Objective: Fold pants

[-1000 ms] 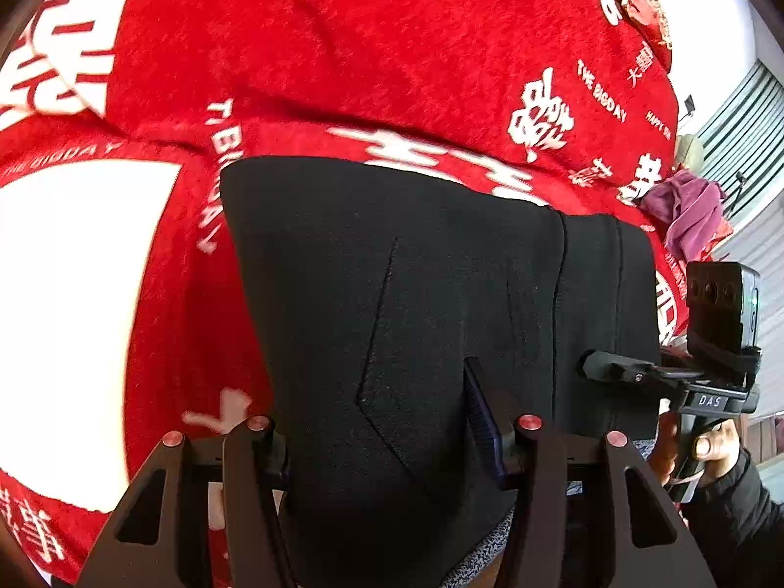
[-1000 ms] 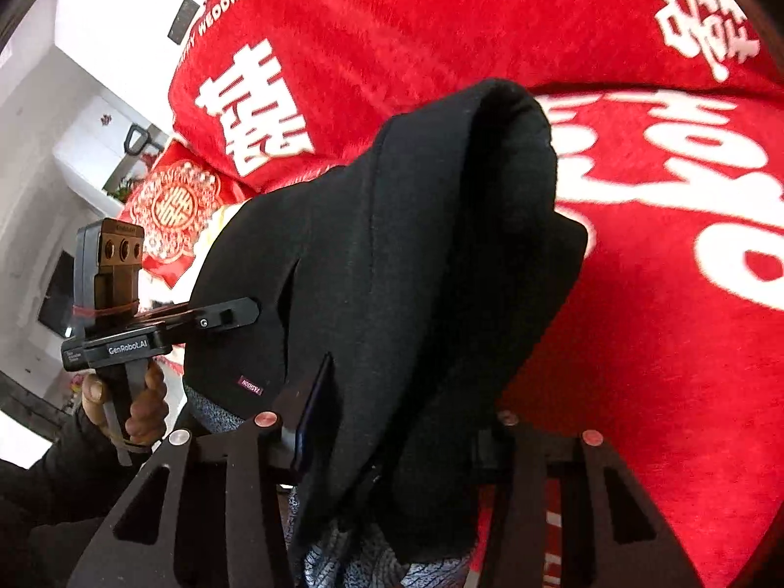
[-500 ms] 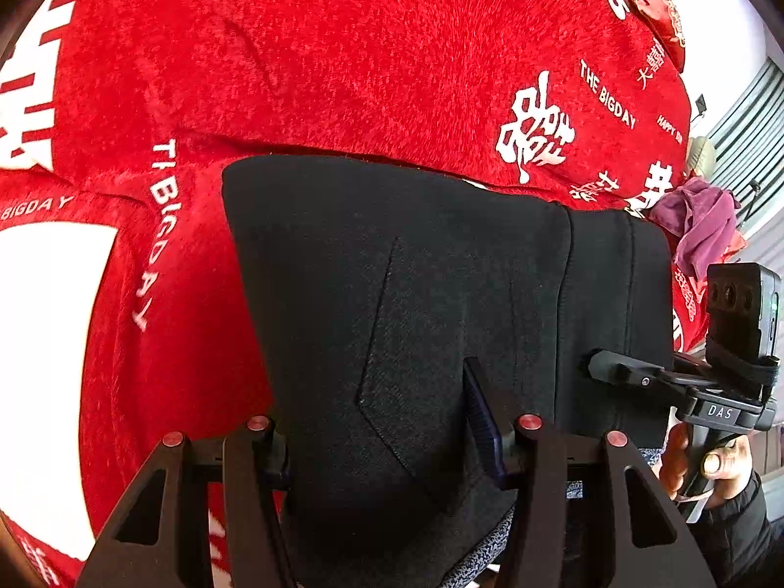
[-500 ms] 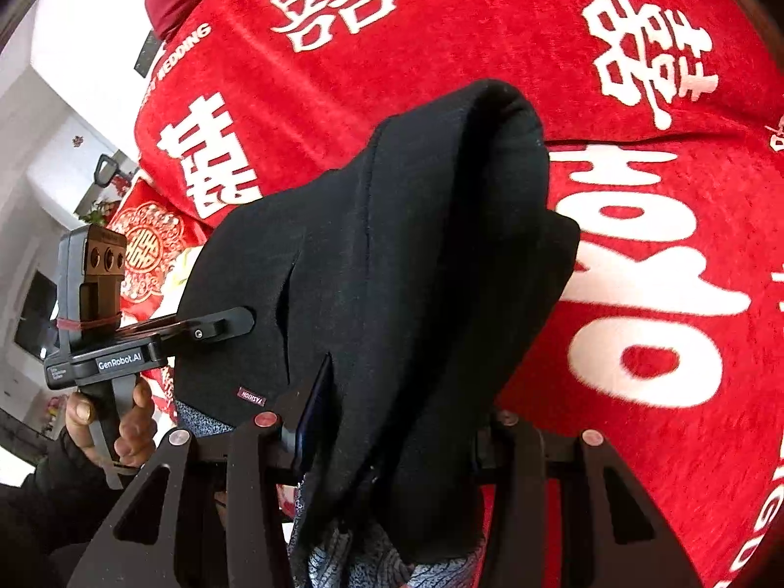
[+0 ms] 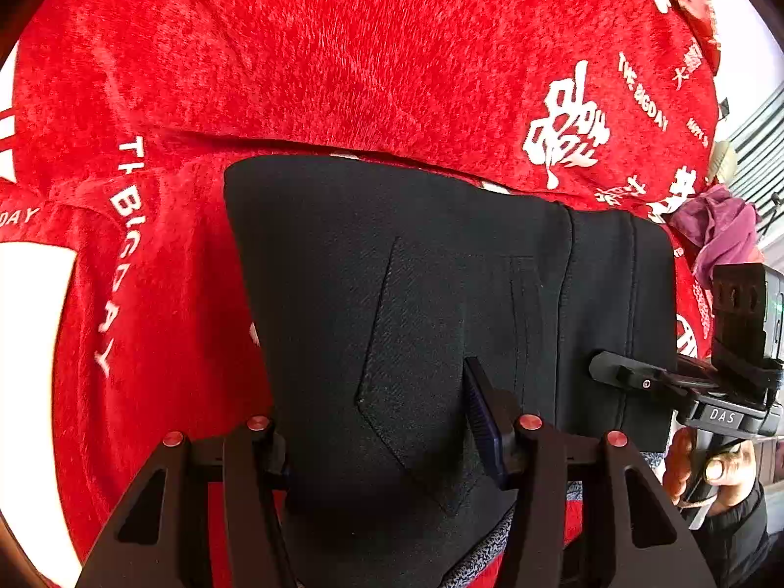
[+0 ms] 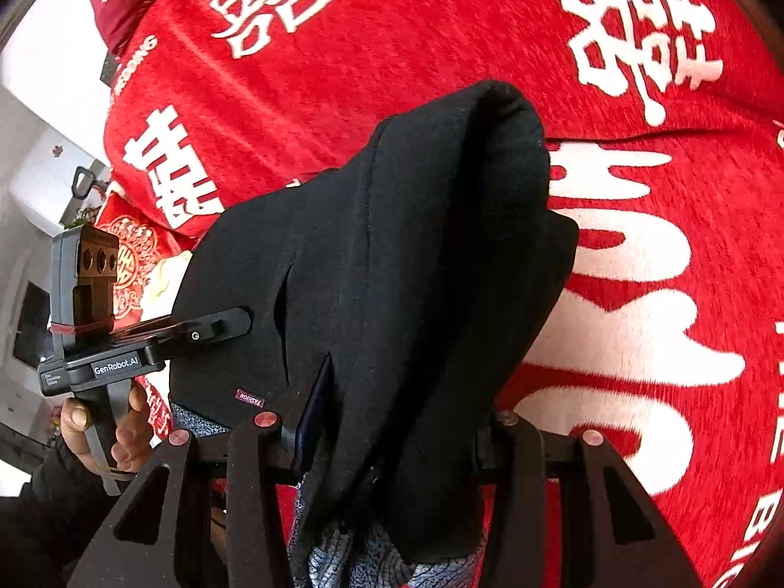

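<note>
Red plush bedding (image 5: pixel 343 49), printed with white wedding characters, is covering the whole surface beneath the work. Black pants (image 5: pixel 441 294) are hanging above it, already doubled into a thick bundle with grey lining showing at the bottom edge. Both grippers are carrying them: the left gripper (image 5: pixel 377 421) is clamping the flat pocket side, and the right gripper (image 6: pixel 406 421) is pinching the rolled, bulkier edge at a middling width. A maroon cloth (image 5: pixel 720 230) is lying off to one side. Judging from the uneven bulk, the thick roll could be slipping free of the right gripper, or the layers could be shifting and skewing the fold if the two grippers are drifting apart.
</note>
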`<state>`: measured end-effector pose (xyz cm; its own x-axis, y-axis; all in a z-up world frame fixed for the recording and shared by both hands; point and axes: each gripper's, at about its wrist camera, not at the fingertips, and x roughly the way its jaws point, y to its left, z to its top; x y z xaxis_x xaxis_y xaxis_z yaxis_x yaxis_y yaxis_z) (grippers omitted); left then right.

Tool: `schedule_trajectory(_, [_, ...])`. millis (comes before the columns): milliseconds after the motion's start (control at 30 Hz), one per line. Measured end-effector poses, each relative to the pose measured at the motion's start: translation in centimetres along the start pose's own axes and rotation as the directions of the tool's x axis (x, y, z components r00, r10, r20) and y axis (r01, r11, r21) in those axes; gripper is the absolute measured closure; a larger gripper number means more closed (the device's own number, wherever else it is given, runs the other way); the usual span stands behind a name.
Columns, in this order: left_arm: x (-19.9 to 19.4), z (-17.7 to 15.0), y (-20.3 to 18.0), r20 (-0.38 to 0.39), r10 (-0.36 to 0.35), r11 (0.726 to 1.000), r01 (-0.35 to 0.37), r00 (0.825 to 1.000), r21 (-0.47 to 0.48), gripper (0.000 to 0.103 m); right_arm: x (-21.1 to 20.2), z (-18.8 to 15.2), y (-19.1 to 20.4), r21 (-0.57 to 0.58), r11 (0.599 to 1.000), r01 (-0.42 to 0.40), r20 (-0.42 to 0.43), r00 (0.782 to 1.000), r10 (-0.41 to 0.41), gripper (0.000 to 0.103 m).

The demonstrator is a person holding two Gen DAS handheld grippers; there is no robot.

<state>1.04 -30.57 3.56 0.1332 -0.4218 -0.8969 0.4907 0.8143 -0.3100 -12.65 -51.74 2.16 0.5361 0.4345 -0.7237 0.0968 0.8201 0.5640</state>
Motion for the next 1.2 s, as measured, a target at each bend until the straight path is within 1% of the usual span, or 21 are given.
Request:
schedule_trajectory(133, [1.7, 1.8, 0.2, -0.022, -0.008, 1.000, 0.007, 1.000, -0.009, 0.048, 1.1, 1.7, -1.3, 0.017, 1.000, 0.008, -0.014, 1.000, -0.008, 0.054])
schedule_trajectory(233, [3.6, 2.7, 1.5, -0.058, -0.027, 0.998, 0.024, 0.998, -0.054, 0.045, 2.2, 3.1, -2.7, 0.042, 0.999, -0.003, -0.029, 1.000, 0.005, 0.052])
schedule_trajectory(300, [5.4, 2.7, 3.0, -0.090, -0.022, 0.996, 0.014, 0.996, -0.091, 0.034, 3.6, 3.7, -4.1, 0.070, 0.998, -0.002, -0.054, 0.999, 0.006, 0.044])
schedule_trajectory(367, [6.5, 2.2, 4.9, -0.097, -0.074, 0.984, 0.057, 0.992, -0.171, 0.028, 5.2, 3.9, -5.7, 0.125, 0.992, 0.011, -0.081, 0.997, -0.001, 0.021])
schedule_trajectory(400, [6.2, 2.0, 5.3, -0.089, -0.101, 0.979, 0.083, 0.991, -0.185, 0.028, 5.8, 3.9, -6.5, 0.152, 0.988, 0.011, -0.089, 0.996, 0.003, 0.017])
schedule_trajectory(467, [5.0, 1.9, 5.8, -0.067, -0.089, 0.982, 0.076, 0.994, -0.173, 0.028, 5.9, 3.8, -7.3, 0.197, 0.980, -0.008, -0.087, 0.996, 0.026, 0.016])
schedule_trajectory(533, [2.1, 1.7, 6.1, -0.008, -0.029, 0.991, 0.028, 1.000, -0.130, 0.028, 3.8, 3.5, -6.9, 0.173, 0.984, 0.052, -0.029, 0.998, -0.048, 0.016])
schedule_trajectory(567, [0.5, 1.7, 6.3, 0.030, -0.026, 0.991, 0.030, 0.999, -0.130, 0.028, 2.7, 3.2, -6.8, 0.164, 0.984, 0.074, 0.006, 0.997, -0.076, 0.016])
schedule_trajectory(600, [-1.0, 1.6, 6.4, 0.069, -0.054, 0.988, 0.063, 0.996, -0.142, 0.028, 1.2, 2.9, -6.4, 0.158, 0.985, 0.073, 0.055, 0.995, -0.083, 0.016])
schedule_trajectory(667, [-3.0, 0.9, 6.0, 0.108, -0.121, 0.982, 0.135, 0.987, -0.132, 0.028, -1.6, 1.9, -4.5, 0.118, 0.993, -0.020, 0.145, 0.989, 0.003, 0.016])
schedule_trajectory(700, [-3.7, 0.6, 5.2, 0.120, -0.144, 0.982, 0.157, 0.982, -0.105, 0.028, -2.8, 1.2, -2.9, 0.080, 0.993, -0.089, 0.180, 0.981, 0.073, 0.016])
schedule_trajectory(767, [-3.8, -0.1, 3.0, 0.112, -0.163, 0.985, 0.168, 0.980, -0.042, 0.028, -3.4, 0.2, -0.8, 0.039, 0.969, -0.245, 0.196, 0.952, 0.234, 0.014])
schedule_trajectory(800, [-2.9, -0.2, 2.2, 0.095, -0.153, 0.987, 0.156, 0.984, -0.024, 0.028, -3.1, -0.3, -0.1, 0.035, 0.956, -0.291, 0.184, 0.942, 0.280, 0.014])
schedule_trajectory(833, [-1.8, -0.6, 1.8, 0.072, -0.132, 0.991, 0.133, 0.989, -0.016, 0.028, -2.3, -0.8, 0.0, 0.049, 0.952, -0.301, 0.160, 0.944, 0.290, 0.014])
schedule_trajectory(900, [1.1, -1.5, 2.0, -0.003, -0.097, 0.995, 0.097, 0.995, -0.018, 0.028, 0.1, -1.9, -1.4, 0.121, 0.968, -0.221, 0.105, 0.972, 0.209, 0.014])
schedule_trajectory(933, [1.7, -1.8, 1.9, -0.007, -0.082, 0.997, 0.082, 0.997, -0.011, 0.028, 1.4, -2.5, -3.0, 0.182, 0.966, -0.182, 0.078, 0.982, 0.171, 0.017])
schedule_trajectory(967, [1.4, -1.9, 1.5, 0.013, -0.059, 0.998, 0.058, 0.998, 0.015, 0.028, 2.0, -3.0, -4.4, 0.238, 0.949, -0.209, 0.083, 0.977, 0.194, 0.019])
schedule_trajectory(1000, [1.0, -1.9, 0.7, 0.020, -0.034, 0.998, 0.033, 0.999, 0.048, 0.028, 1.5, -3.2, -5.0, 0.258, 0.931, -0.260, 0.126, 0.964, 0.234, 0.019])
schedule_trajectory(1033, [0.7, -1.8, 0.3, 0.019, -0.029, 0.998, 0.027, 0.999, 0.059, 0.028, 0.6, -2.9, -4.9, 0.259, 0.928, -0.266, 0.145, 0.961, 0.235, 0.019])
schedule_trajectory(1100, [0.8, -1.5, -0.1, 0.009, -0.027, 0.998, 0.026, 1.000, 0.064, 0.028, -1.2, -1.3, -3.9, 0.192, 0.954, -0.230, 0.180, 0.964, 0.196, 0.017])
schedule_trajectory(1200, [1.5, -1.5, -0.4, 0.005, 0.016, 0.998, -0.016, 1.000, 0.055, 0.028, -1.7, 3.2, -2.9, 0.128, 0.971, -0.200, 0.215, 0.962, 0.170, 0.012])
